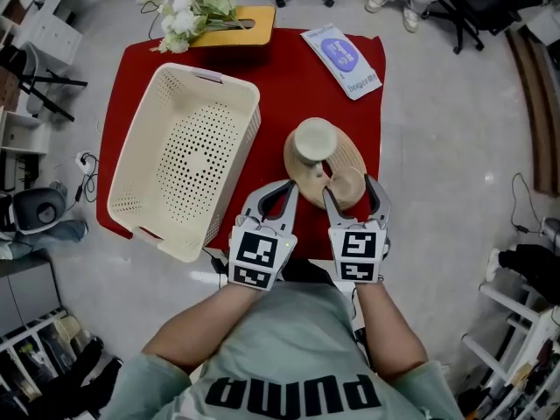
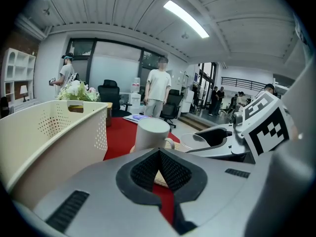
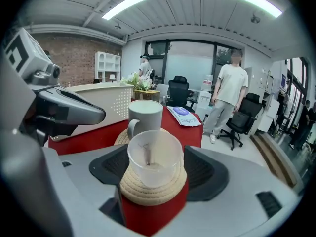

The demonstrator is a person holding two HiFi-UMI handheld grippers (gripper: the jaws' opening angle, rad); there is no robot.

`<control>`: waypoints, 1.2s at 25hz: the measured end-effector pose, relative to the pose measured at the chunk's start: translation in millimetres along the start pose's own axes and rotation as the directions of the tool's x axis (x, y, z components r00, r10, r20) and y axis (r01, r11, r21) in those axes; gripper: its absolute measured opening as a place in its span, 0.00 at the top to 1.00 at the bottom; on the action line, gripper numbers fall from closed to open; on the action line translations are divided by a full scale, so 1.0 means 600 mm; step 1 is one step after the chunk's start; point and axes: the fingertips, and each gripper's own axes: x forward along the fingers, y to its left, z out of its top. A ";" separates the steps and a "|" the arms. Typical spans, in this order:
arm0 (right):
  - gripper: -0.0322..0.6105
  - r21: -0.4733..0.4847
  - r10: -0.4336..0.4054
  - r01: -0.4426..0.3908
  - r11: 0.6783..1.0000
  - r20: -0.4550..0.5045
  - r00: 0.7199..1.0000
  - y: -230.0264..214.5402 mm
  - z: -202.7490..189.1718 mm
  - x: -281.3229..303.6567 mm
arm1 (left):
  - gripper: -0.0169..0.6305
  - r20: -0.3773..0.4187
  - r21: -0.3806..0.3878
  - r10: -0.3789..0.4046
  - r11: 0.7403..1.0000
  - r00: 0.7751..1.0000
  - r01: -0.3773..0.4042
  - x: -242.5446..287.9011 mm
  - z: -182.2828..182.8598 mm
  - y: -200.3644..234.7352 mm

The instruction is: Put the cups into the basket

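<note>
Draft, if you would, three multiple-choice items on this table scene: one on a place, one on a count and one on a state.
1. Where does the white ceramic mug stand?
A. Inside the basket
B. On the round woven mat
C. On the bare floor

2. How many cups lie in the cream perforated plastic basket?
A. None
B. One
C. Two

3. How do the jaws of the right gripper stand?
A. Pressed together with nothing between them
B. Apart, with the clear plastic cup between them
C. Clamped on the mug's handle

Answers:
1 B, as the head view shows the mug on the mat, beside the basket.
2 A, as the basket's holed bottom is bare throughout.
3 B, as the right gripper view shows a pad on either side of the cup, with gaps.
</note>
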 end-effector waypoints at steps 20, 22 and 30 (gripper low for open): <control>0.45 0.009 0.000 -0.001 1.000 0.119 0.993 0.003 0.089 -0.084 | 0.97 0.068 0.004 0.019 1.000 0.998 -0.019 -0.038 0.054 -0.016; 0.45 0.006 0.003 -0.004 1.000 0.132 0.991 0.005 0.102 -0.098 | 0.97 0.076 0.004 0.024 1.000 0.997 -0.024 -0.045 0.062 -0.020; 0.45 0.010 0.016 -0.019 1.000 0.173 0.985 0.028 0.149 -0.133 | 0.97 0.118 -0.019 0.030 0.999 0.993 -0.028 -0.083 0.099 -0.011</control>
